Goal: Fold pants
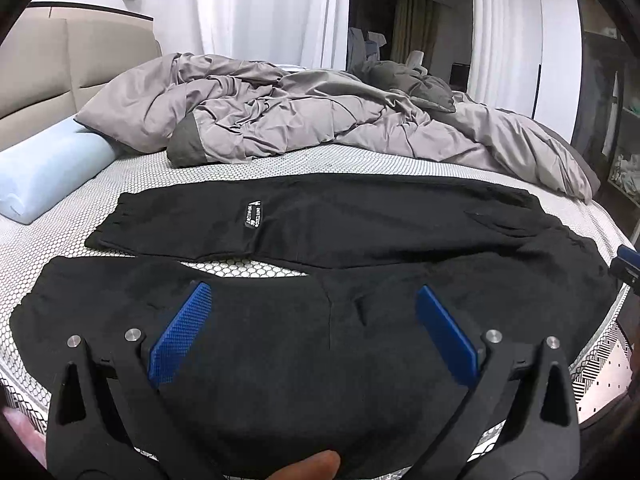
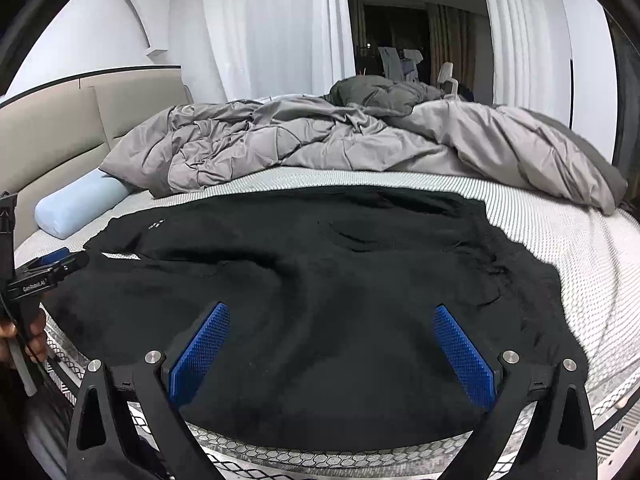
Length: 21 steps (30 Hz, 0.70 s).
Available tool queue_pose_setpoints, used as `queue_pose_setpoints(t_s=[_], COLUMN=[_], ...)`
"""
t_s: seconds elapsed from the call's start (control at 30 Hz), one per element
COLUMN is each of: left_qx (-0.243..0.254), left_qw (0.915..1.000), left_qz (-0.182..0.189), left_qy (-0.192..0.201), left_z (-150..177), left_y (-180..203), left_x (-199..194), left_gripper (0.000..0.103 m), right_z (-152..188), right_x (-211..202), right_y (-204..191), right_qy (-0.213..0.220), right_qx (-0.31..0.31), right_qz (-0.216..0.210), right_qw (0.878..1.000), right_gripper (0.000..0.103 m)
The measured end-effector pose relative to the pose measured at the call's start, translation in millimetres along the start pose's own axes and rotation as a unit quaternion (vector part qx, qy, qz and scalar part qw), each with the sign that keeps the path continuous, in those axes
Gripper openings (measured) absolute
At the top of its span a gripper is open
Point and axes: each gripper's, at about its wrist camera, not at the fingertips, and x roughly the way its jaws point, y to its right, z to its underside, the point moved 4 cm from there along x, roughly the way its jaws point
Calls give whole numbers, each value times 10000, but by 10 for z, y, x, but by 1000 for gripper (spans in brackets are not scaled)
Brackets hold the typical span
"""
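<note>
Both of my grippers have their blue textured fingers spread wide, with nothing between them. My left gripper [image 1: 314, 292] hangs over the near leg of the black fleecy pants [image 1: 320, 240], its left finger pad [image 1: 180, 332] and right one over dark cloth. My right gripper [image 2: 332, 312] is likewise released, its ribbed blue pads [image 2: 200, 354] poised above the wider upper part of the same garment.

These pants lie flat across the white honeycomb-patterned mattress [image 1: 52, 240], close to its near edge. In the left wrist view the two legs stretch off to the left and part slightly, so a sliver of mattress shows between them; the far leg carries a small white printed label [image 1: 253, 215]. A few shallow wrinkles mark the cloth toward the right. In the right wrist view the cloth runs right up to the edge of the bed.

Behind the pants, well apart from them, sits a crumpled grey quilted duvet [image 1: 280, 116] heaped along the far side. A pale blue bolster pillow [image 1: 48, 176] lies at the left, against the beige padded headboard [image 1: 60, 68]. White curtains [image 2: 272, 32] hang beyond the bed.

At the left edge of the right wrist view I can see my left hand [image 2: 28, 336] around the handle of its tool.
</note>
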Motion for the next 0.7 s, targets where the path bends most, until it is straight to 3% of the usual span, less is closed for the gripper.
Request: queue_pose_setpoints(t_s=[0.43,0.7], left_qx=[-2,-260], left_qw=[9999,9993], left_qz=[116,258], left_qy=[60,-12], left_z=[-58,-93], left_y=[115,153], left_x=[-12,7], left_gripper=[102,102], right_z=[-170,-152], right_x=[-91,-71], right_y=[-2,102], right_qy=[147,113], right_qx=[-34,129], right_qz=[-107,54], right_qw=[9998,9998], right_gripper=[103,103])
